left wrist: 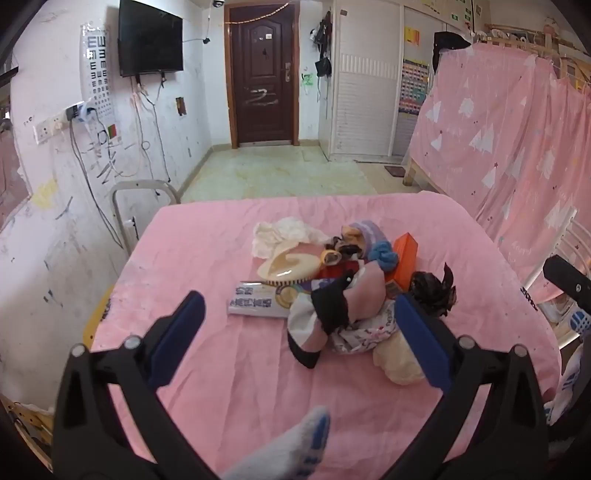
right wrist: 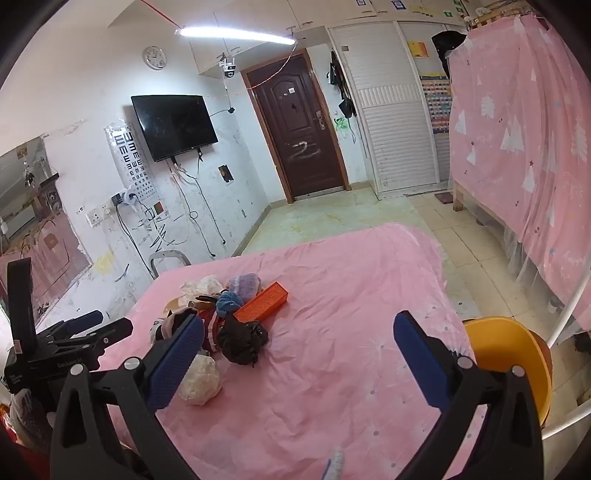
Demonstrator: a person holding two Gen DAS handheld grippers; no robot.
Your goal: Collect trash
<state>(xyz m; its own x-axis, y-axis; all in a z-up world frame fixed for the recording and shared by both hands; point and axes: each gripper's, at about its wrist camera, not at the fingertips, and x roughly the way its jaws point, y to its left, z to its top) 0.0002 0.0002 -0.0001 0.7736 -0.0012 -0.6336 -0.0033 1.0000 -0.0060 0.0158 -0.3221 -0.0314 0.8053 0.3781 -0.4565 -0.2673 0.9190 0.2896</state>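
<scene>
Your left gripper and right gripper both hover wide open, holding nothing. The trash pile sits mid-frame on the pink bed; the flat packet's print is unreadable.

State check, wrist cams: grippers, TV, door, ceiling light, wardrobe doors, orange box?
Left gripper: open, empty, over the pile.
Right gripper: open, empty, over bare sheet.
TV: off, screen dark.
Door: closed.
Ceiling light: on.
Wardrobe doors: closed.
Orange box: closed, lying flat on the bed.
</scene>
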